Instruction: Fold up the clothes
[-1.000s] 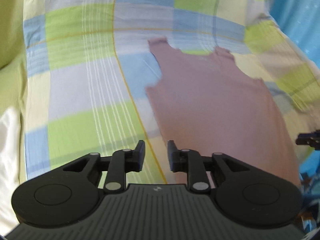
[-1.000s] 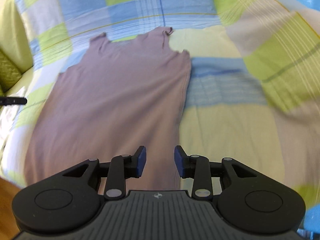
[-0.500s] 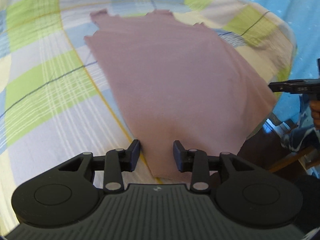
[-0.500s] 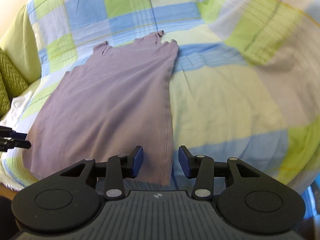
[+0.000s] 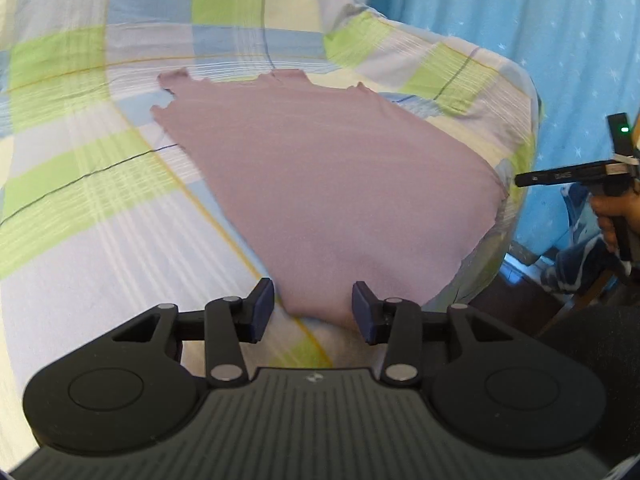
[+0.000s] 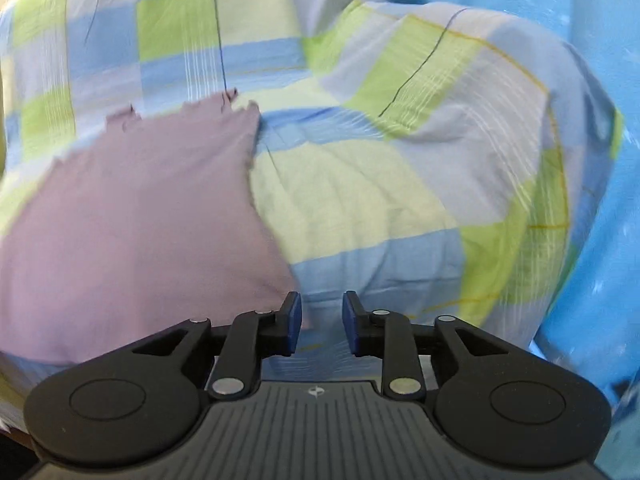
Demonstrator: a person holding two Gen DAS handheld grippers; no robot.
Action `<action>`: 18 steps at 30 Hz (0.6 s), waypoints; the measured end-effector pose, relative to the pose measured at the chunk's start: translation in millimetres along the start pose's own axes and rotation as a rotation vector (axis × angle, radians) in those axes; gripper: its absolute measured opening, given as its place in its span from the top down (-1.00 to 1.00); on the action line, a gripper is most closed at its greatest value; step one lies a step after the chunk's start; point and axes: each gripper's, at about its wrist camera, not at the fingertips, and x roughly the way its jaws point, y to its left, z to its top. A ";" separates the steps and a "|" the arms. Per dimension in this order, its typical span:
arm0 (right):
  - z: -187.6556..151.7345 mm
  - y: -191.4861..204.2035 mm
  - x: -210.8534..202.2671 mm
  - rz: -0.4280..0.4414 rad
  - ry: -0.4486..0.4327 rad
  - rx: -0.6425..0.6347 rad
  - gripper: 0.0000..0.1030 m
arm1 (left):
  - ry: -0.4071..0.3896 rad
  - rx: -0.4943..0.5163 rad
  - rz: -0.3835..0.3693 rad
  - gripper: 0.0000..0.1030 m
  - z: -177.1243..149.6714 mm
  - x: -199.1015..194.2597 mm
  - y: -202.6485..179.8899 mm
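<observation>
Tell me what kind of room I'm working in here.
Probably a bedroom or living room at home. A mauve sleeveless top lies flat on a padded bed or sofa draped in a blue, green and cream checked sheet, with a light blue star-dotted curtain behind. Both grippers are open.

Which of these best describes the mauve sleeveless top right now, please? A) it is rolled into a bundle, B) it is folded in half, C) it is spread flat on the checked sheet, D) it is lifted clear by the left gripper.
C: the mauve sleeveless top lies spread in one flat layer on the checked sheet, and the left gripper is open, holding nothing.
</observation>
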 end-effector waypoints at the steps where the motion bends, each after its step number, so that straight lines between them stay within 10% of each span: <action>1: 4.9 10.7 -15.1 -0.001 -0.021 -0.039 0.16 | 0.004 -0.019 -0.021 0.28 -2.0 -2.0 2.6; 10: 40.3 104.9 -61.6 0.117 -0.051 -0.329 -0.13 | -0.045 -0.311 -0.242 0.36 2.8 16.6 38.2; 12: 39.1 115.9 -54.2 0.146 -0.048 -0.362 -0.13 | -0.022 -0.293 -0.251 0.89 7.4 13.2 37.0; 18: 29.5 130.9 -30.4 0.176 -0.034 -0.441 -0.13 | 0.069 -0.247 -0.204 0.98 3.8 -26.5 38.5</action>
